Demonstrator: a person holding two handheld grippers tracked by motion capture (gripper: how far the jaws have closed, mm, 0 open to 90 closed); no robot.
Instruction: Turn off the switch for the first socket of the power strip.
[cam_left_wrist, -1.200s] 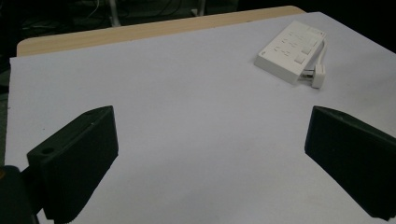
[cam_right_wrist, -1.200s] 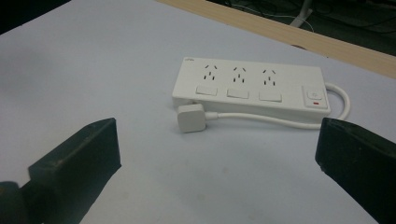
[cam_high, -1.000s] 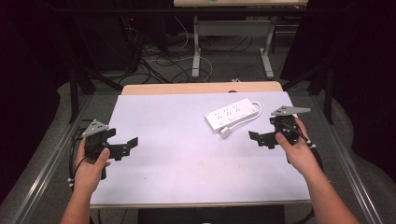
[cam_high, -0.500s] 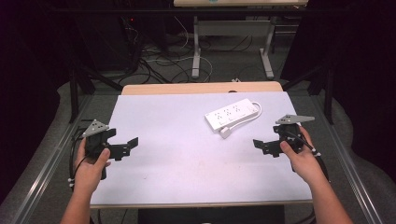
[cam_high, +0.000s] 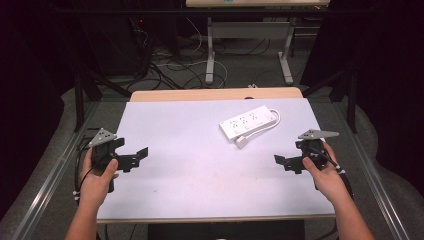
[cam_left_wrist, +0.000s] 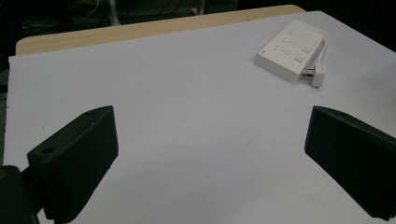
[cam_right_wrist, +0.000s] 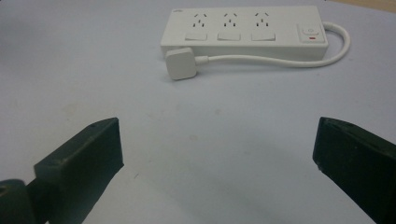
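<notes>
Power strip (cam_right_wrist: 243, 27) ahead of right tool (cam_right_wrist: 215, 154), apart

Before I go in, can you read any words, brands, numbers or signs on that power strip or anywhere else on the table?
No readable text anywhere.
Power strip: a small grey mark at its top-left corner, too small and blurred to read.
Switch on the strip: a faint round symbol above a red indicator, no legible characters.
Plug: blank.
Table: no print.

Table (cam_high: 200, 200): pale lavender sheet over a wooden top | On it: white power strip (cam_high: 248, 122), three sockets, cord looped back, plug (cam_high: 241, 142) lying just beside it | Place: ahead of the right gripper's (cam_high: 281, 162) spread fingers (cam_right_wrist: 84, 158)
</notes>
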